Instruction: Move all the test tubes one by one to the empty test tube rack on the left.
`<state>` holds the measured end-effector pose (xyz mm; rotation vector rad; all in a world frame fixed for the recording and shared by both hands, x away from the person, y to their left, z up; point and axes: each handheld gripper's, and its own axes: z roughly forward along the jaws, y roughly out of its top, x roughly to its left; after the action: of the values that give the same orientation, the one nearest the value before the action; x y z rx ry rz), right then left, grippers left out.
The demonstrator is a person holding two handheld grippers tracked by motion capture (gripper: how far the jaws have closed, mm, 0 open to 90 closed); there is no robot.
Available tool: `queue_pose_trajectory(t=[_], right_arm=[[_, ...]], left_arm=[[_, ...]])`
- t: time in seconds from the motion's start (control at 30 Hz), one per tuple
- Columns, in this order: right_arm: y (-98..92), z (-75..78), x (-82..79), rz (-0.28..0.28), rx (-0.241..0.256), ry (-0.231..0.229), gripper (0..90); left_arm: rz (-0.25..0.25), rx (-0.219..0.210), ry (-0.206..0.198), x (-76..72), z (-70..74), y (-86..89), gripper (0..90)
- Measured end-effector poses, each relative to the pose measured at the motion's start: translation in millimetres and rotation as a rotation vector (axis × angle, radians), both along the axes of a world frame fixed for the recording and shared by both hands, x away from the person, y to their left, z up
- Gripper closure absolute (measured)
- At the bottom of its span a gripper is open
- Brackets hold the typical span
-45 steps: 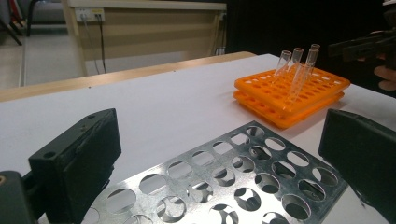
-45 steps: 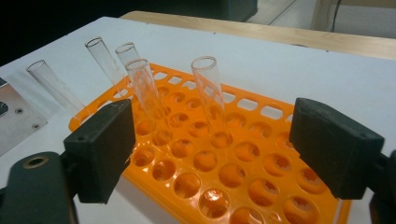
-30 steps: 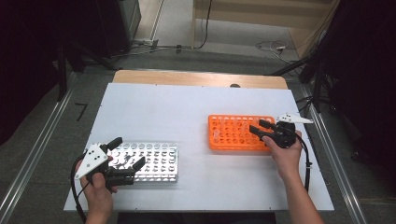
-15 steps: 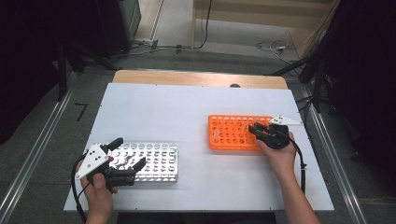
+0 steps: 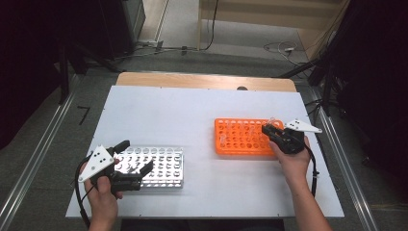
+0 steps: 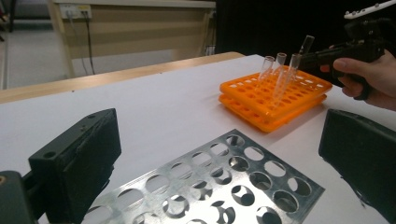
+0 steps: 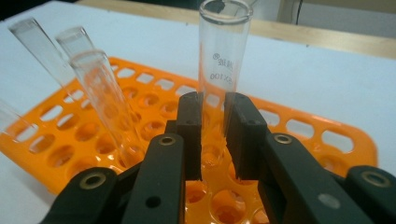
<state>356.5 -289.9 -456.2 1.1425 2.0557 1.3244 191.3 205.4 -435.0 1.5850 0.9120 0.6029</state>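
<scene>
My right gripper [image 7: 212,140] clamps a glass tube [image 7: 219,70] upright over the orange rack [image 5: 240,137]; my left gripper [image 5: 137,166] hangs open over the metal rack [image 6: 210,182].

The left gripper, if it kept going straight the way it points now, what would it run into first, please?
Probably the metal rack, which lies flat on the table right between and ahead of the open left gripper. Beyond it stands the orange rack with its glass tubes, though depth is hard to judge.

Orange rack [image 5: 243,137], silver perforated rack [image 5: 154,166], clear tube [image 7: 223,70], white table [image 5: 192,115].
</scene>
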Motion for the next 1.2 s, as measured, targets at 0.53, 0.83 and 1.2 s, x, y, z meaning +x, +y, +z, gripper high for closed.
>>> queue_pose_trajectory(t=[0.53,0.83,1.2], right_arm=[[11.8,43.1,-32.1,0.102,0.038,0.002,73.8],[34.5,44.1,-47.9,0.226,0.047,0.027,73.7],[72.5,39.0,-71.7,0.367,0.018,0.056,73.7]], left_arm=[[-0.094,0.016,0.002,29.6,22.6,-43.0,0.0],[-0.125,0.013,-0.007,41.8,26.1,-65.8,0.0],[-0.157,0.019,0.032,38.5,23.3,-83.1,1.1]])
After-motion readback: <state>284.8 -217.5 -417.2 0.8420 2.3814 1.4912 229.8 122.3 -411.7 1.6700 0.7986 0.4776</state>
